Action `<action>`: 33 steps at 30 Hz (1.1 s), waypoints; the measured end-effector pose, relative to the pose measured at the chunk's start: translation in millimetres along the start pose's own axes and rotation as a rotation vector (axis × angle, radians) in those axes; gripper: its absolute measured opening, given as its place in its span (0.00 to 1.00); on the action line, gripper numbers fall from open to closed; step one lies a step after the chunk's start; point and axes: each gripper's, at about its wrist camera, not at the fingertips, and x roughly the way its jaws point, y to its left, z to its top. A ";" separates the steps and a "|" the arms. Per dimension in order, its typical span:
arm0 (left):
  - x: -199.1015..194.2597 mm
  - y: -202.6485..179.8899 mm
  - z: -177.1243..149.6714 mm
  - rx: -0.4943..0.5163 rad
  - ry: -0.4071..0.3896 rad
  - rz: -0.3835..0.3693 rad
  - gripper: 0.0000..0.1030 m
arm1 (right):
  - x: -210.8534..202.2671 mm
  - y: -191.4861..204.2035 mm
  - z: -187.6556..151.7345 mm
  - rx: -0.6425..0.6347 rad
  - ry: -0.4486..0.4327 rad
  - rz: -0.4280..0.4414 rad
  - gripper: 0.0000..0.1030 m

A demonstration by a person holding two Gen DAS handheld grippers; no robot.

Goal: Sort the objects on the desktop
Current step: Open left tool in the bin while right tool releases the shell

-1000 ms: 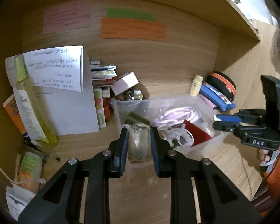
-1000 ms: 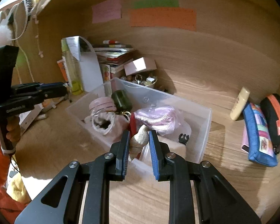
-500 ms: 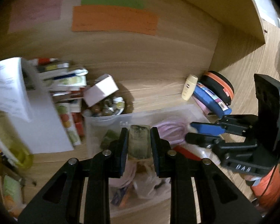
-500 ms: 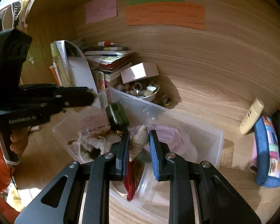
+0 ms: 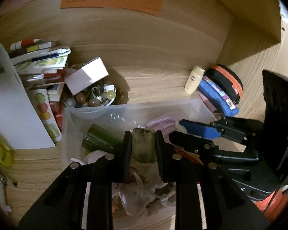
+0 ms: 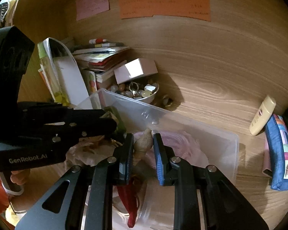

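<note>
Behind the bin (image 6: pixel 201 128) sits the bowl (image 6: pixel 149 98), a box (image 6: pixel 136 70) on it; books (image 6: pixel 99 57) left, pouch (image 6: pixel 281 153) right.

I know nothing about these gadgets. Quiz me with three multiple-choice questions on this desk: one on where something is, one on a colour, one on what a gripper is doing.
1. Where is the small white bowl of beads?
A. behind the clear plastic bin
B. inside the bin
C. on the book stack

2. What colour is the widest paper note on the wooden back wall?
A. pink
B. orange
C. green

3. What is the right gripper doing?
A. standing open
B. holding a beige spiral seashell
C. holding a pen

Answers: 1 A, it sits past the bin's far wall. 2 B, the orange strip is widest. 3 B, the shell sits clamped between its jaws.
</note>
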 end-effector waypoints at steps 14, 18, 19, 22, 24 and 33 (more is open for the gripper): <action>-26.1 0.5 0.0 0.020 -0.077 0.040 0.37 | -2.9 5.1 0.5 -0.020 -0.027 -0.034 0.36; -34.8 1.8 1.2 0.000 -0.100 0.062 0.59 | -15.7 12.9 3.0 -0.029 -0.051 -0.084 0.67; -36.4 2.0 1.3 -0.002 -0.100 0.065 0.59 | -20.9 15.0 2.9 -0.035 -0.067 -0.090 0.69; -40.8 1.6 0.7 -0.017 -0.091 0.062 0.64 | -35.8 24.0 2.0 -0.068 -0.095 -0.127 0.83; -43.9 -0.3 -1.3 -0.025 -0.094 0.076 0.73 | -44.6 28.7 -0.2 -0.085 -0.108 -0.156 0.87; -76.0 -23.2 -17.9 0.039 -0.160 0.175 0.95 | -73.9 35.9 -14.3 -0.090 -0.117 -0.152 0.96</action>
